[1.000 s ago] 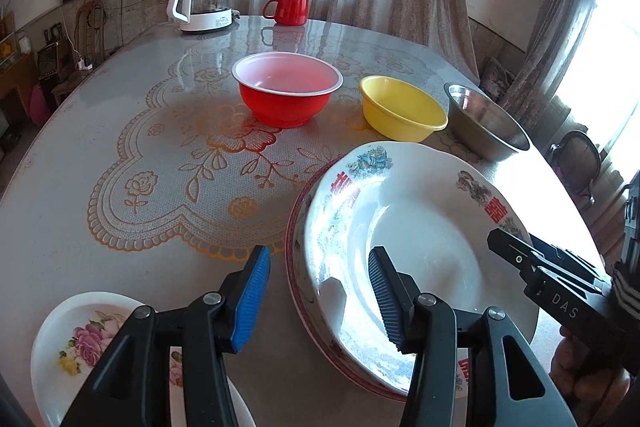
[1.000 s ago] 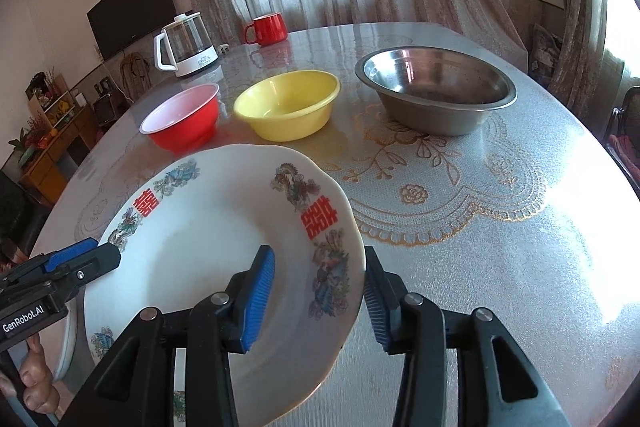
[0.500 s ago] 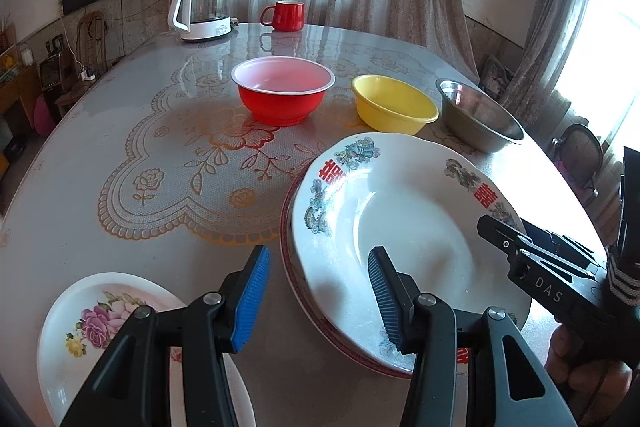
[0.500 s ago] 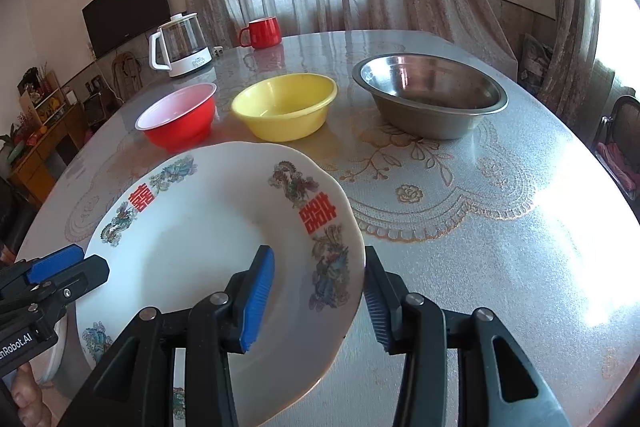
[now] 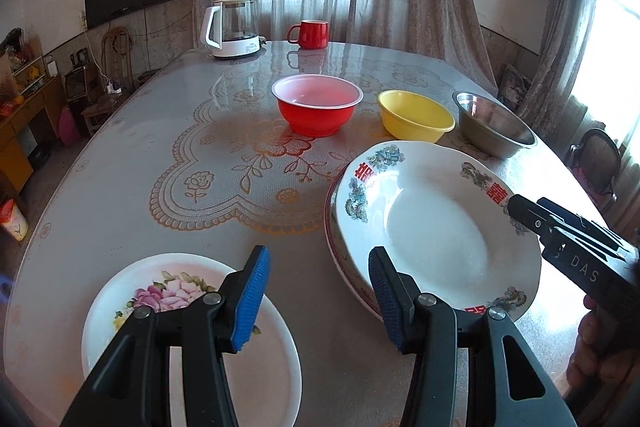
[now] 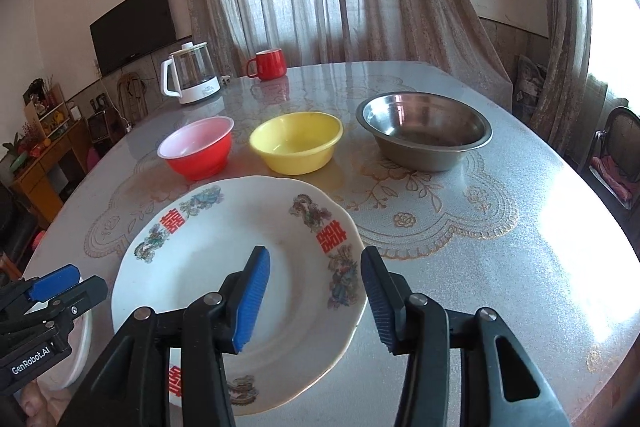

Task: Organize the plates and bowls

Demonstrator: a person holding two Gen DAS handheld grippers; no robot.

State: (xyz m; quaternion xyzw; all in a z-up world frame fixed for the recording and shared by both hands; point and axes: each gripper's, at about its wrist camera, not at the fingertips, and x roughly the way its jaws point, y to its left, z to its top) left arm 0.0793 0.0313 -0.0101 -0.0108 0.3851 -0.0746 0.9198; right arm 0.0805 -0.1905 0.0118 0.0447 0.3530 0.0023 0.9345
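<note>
Table (image 5: 120,195) with the dragon-patterned plate (image 5: 436,227) stacked on a red-rimmed plate (image 5: 334,251) near its front edge; the floral plate (image 5: 172,307) lies apart to the left. Left gripper (image 5: 318,299) and right gripper (image 6: 316,301) hover with jaws apart, the right's just opening, nothing clamped. Judged about a third done: floral plate unstacked, red bowl (image 5: 316,107), yellow bowl (image 5: 416,115) and steel bowl (image 5: 492,127) not yet nested.

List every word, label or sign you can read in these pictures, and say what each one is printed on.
"DAS": white letters on the body of the right gripper, seen from the left wrist.
"GenRobot.AI": white letters on the body of the left gripper, seen from the right wrist.
"囍": red double-happiness signs around the rim of the dragon plate.
Print on the kettle base: too small to read.
</note>
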